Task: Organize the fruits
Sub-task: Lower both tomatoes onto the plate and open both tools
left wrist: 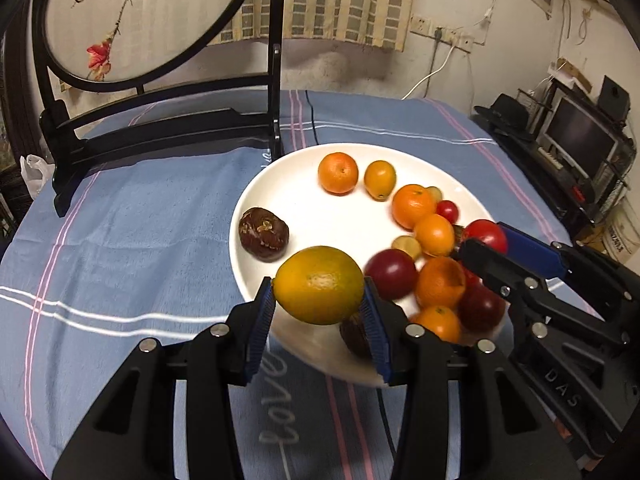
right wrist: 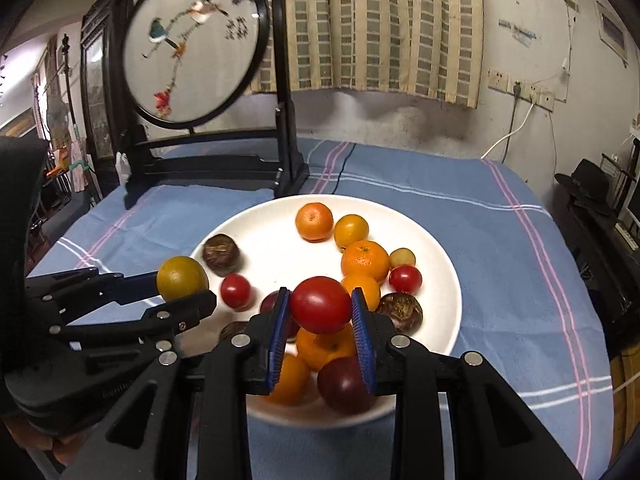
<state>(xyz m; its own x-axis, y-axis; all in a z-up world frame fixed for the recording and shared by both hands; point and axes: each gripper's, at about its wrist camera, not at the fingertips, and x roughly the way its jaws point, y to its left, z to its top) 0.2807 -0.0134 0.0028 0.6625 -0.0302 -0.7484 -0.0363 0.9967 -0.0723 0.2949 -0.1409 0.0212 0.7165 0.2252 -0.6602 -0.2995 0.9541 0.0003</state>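
Note:
A white plate point(left wrist: 296, 184) point(right wrist: 436, 248) on the blue tablecloth holds several oranges, small red tomatoes, dark red plums and brown wrinkled fruits. My left gripper point(left wrist: 319, 298) is shut on a yellow-green citrus fruit point(left wrist: 319, 285) point(right wrist: 182, 278), held above the plate's near left rim. My right gripper point(right wrist: 320, 312) is shut on a red tomato point(right wrist: 320, 304) point(left wrist: 486, 236), lifted over the heap of fruit at the plate's near right side. In the left wrist view the right gripper point(left wrist: 480, 246) comes in from the right; in the right wrist view the left gripper point(right wrist: 180, 292) comes in from the left.
A black wooden stand with a round embroidered screen point(left wrist: 132, 12) point(right wrist: 192, 44) stands on the table behind the plate. A black cable point(left wrist: 310, 116) runs over the cloth's far edge. A television shelf point(left wrist: 580, 140) and a black hat point(right wrist: 588, 180) are off the table at the right.

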